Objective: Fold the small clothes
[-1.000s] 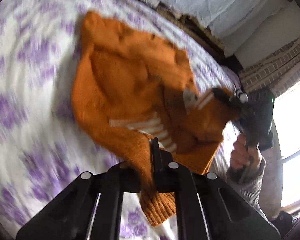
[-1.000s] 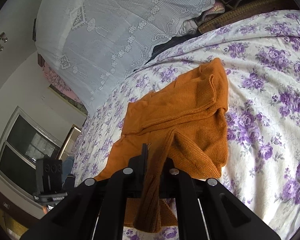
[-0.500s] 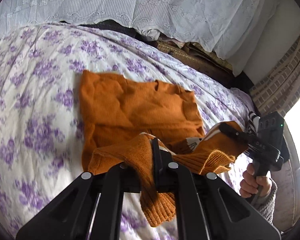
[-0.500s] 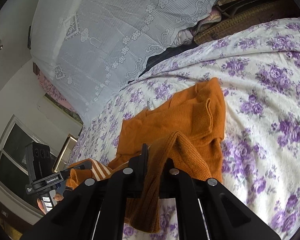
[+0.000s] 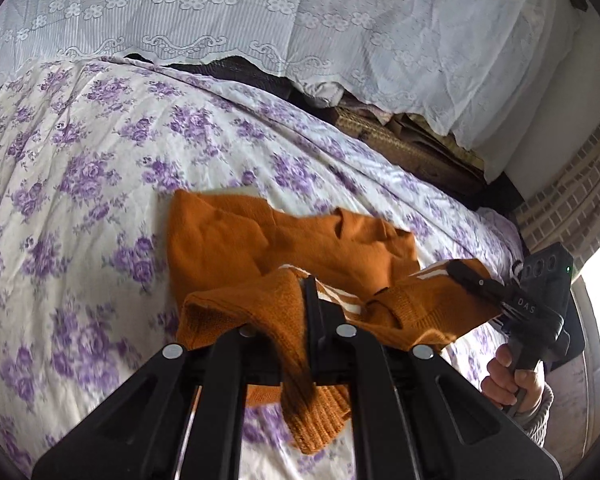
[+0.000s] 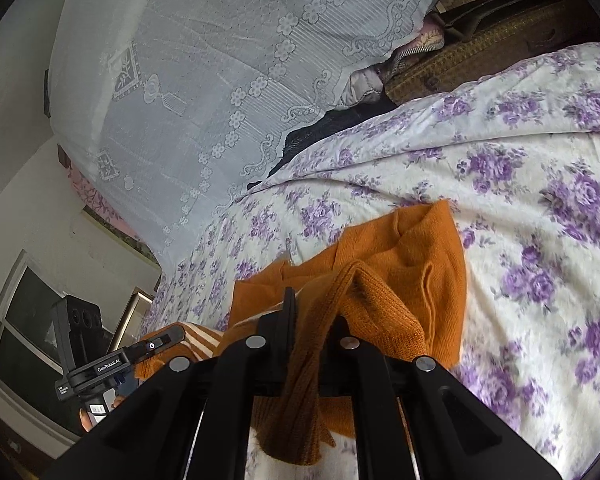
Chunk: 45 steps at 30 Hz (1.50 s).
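Observation:
An orange knit sweater (image 5: pixel 260 240) with white stripes lies partly on the flowered bed sheet (image 5: pixel 80 160), collar end farthest from me. Its near hem is lifted off the bed and doubled over the body. My left gripper (image 5: pixel 306 290) is shut on one end of that hem, and ribbed knit hangs down between its fingers. The right gripper (image 5: pixel 458 270), held by a hand (image 5: pixel 508 380), pinches the other end at the right. In the right wrist view the right gripper (image 6: pixel 294 306) is shut on the sweater (image 6: pixel 420 248), and the left gripper (image 6: pixel 170 336) grips the striped part at lower left.
A white lace cloth (image 5: pixel 300 20) drapes over piled things at the head of the bed, with dark woven items (image 5: pixel 400 148) under its edge. A brick wall (image 5: pixel 572 200) and a bright window stand at the right. Another window (image 6: pixel 28 320) shows at the left.
Both grippers have carried the held hem up and forward over the sweater's body toward the collar. Less of the flat part shows, and more of the lace cloth has come into view.

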Each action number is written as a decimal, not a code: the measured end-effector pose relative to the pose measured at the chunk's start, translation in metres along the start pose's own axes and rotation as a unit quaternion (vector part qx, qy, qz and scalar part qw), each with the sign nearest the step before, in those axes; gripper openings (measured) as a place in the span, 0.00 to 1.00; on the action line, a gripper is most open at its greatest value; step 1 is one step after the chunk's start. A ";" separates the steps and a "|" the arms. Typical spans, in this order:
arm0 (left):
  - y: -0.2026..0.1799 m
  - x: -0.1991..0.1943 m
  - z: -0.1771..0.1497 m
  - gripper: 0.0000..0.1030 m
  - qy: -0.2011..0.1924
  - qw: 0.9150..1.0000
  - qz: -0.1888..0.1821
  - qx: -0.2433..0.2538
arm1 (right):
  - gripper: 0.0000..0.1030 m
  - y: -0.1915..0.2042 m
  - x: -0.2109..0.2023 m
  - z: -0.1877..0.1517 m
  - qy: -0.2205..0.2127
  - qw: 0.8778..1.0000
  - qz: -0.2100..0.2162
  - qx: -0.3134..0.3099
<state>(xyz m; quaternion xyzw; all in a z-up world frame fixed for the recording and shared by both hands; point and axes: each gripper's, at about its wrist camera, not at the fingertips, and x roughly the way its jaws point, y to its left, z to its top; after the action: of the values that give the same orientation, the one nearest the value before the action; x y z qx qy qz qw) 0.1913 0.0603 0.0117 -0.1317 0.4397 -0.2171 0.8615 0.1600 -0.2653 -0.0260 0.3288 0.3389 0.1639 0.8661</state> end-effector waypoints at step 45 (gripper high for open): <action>0.012 0.071 0.026 0.91 0.022 0.999 0.025 0.013 | 0.90 0.007 0.060 0.037 -0.016 0.997 0.012 -0.078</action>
<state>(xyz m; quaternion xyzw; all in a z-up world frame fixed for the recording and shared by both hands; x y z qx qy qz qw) 0.2525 0.0369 -0.0285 -0.1050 0.4588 -0.2041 0.8584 0.2288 -0.2468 -0.0297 0.2668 0.3078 0.1947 0.8923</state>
